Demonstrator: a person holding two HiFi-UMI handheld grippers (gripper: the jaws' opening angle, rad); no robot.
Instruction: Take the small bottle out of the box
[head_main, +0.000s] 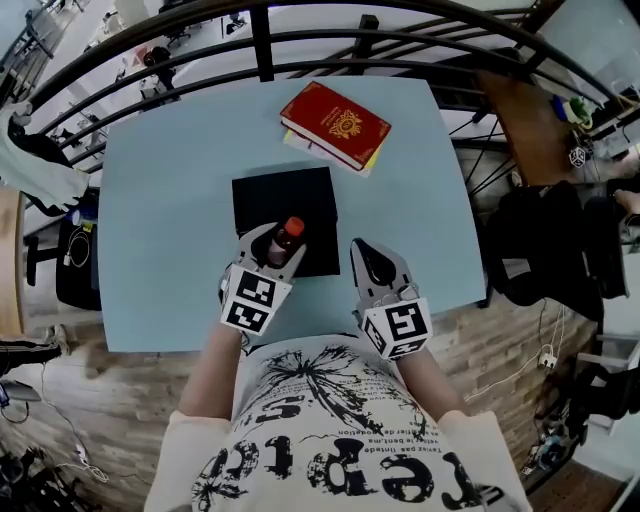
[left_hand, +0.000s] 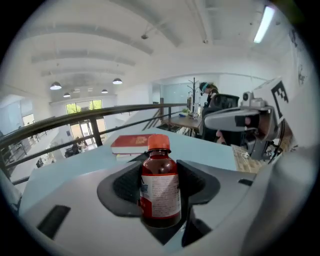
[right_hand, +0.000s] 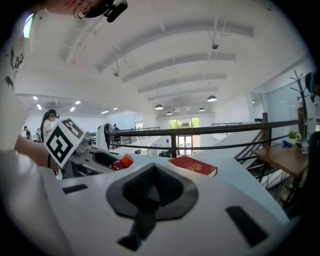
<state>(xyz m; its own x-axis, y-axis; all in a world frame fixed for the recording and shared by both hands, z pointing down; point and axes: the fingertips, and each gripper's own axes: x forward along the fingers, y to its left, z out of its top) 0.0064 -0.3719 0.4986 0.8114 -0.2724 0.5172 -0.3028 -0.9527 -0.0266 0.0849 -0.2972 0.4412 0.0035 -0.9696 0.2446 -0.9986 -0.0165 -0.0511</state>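
A small brown bottle (head_main: 285, 238) with an orange cap and a white and red label stands upright between the jaws of my left gripper (head_main: 273, 245), which is shut on it. It hangs over the near edge of the black box (head_main: 285, 200); whether it touches the box I cannot tell. In the left gripper view the bottle (left_hand: 160, 187) fills the middle, pinched at its sides. My right gripper (head_main: 373, 260) is to the right of the box, shut and empty. In the right gripper view its jaws (right_hand: 150, 192) are closed, and the bottle's cap (right_hand: 125, 161) shows at the left.
A red book (head_main: 335, 122) lies on a thinner yellow and white stack at the far side of the light blue table (head_main: 160, 230). A black railing (head_main: 260, 45) runs behind the table. A wooden desk (head_main: 530, 120) and a dark chair (head_main: 540, 240) stand to the right.
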